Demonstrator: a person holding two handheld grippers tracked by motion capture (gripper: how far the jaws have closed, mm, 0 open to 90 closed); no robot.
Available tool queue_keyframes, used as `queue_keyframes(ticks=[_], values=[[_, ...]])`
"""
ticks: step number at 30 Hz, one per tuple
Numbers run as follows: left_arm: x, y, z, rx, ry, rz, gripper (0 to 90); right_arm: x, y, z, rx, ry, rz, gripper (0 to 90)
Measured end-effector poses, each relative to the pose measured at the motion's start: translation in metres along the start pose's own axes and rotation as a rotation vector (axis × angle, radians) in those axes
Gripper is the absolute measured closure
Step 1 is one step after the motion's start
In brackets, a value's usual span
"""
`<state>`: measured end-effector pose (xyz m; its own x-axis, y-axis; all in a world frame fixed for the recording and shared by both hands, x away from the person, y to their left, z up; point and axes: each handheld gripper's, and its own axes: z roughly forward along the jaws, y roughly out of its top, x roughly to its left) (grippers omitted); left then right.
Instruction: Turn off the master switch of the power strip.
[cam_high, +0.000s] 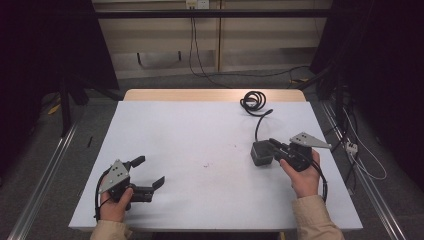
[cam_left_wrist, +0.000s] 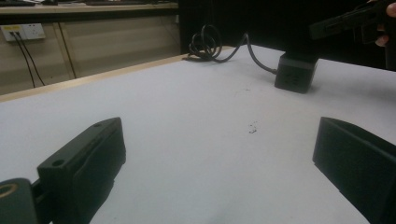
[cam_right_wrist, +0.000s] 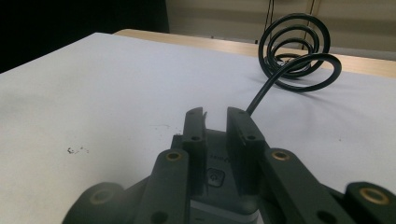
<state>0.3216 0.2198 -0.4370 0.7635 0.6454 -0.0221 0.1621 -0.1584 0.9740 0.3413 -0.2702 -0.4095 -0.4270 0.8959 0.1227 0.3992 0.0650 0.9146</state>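
Note:
A dark cube-shaped power block (cam_high: 261, 154) (cam_left_wrist: 295, 72) stands on the right half of the white table (cam_high: 200, 125). Its black cable runs back to a coil (cam_high: 254, 101) (cam_right_wrist: 296, 51) near the far edge. My right gripper (cam_high: 272, 145) (cam_right_wrist: 217, 114) lies over the block's top (cam_right_wrist: 215, 179), its jaws close together with a narrow gap. Through that gap I see the top face and its button; nothing is pinched between the pads. My left gripper (cam_high: 150, 171) (cam_left_wrist: 217, 135) rests near the front left, jaws wide open with only bare table between them.
A small dark scuff (cam_high: 205, 165) (cam_left_wrist: 252, 128) marks the table's middle. The wooden far edge (cam_high: 210, 95) borders the white top. Loose cables (cam_high: 360, 155) and a socket strip lie on the floor at the right; metal rails run along both sides.

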Motion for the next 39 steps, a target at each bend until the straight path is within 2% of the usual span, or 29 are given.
queue_keyframes(ticks=[5, 39], values=[[0.0000, -0.0001, 0.0000, 0.000, 0.000, 0.000, 2.2, -0.0009, 0.0002, 0.0010, 0.005, -0.011, 0.004, 79.9], [0.0000, -0.0007, 0.0007, 0.002, 0.003, -0.001, 2.2, -0.0035, -0.0022, 0.0066, 0.045, 0.000, 0.004, 87.6]])
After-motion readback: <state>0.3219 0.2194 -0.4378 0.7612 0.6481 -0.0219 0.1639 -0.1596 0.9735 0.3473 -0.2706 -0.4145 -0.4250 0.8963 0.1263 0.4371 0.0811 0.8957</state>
